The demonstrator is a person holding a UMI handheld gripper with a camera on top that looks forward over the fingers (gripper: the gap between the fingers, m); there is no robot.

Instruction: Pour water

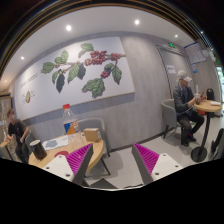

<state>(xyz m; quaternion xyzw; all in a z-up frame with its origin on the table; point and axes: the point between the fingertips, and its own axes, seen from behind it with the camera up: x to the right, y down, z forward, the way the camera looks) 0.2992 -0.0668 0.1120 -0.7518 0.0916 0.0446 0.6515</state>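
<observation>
Gripper (113, 160) raised, looking out level across a café-like room. Fingers spread wide; nothing between them, only floor and a chair beyond the gap. Magenta pads (80, 158) visible on the inner faces of both fingers.

Task item: a bottle (68, 119) with a blue cap and orange-red label stands upright on the surface (55, 160) to the left, beyond the left finger and well clear of it. Contents not discernible. Just right of the bottle sits a small brown box (92, 134). Left of the bottle, nearer the surface's left end, is a dark cup-like object (37, 149); exact kind cannot be told. White paper (55, 143) lies flat between that object and the bottle.

Background: far wall carries a large mural of green leaves and red berries (88, 67). One person (14, 132) sits at far left behind the surface. Another person (184, 105) sits at far right beside a second wooden surface (209, 105). Ceiling spotlights (67, 27) lit.
</observation>
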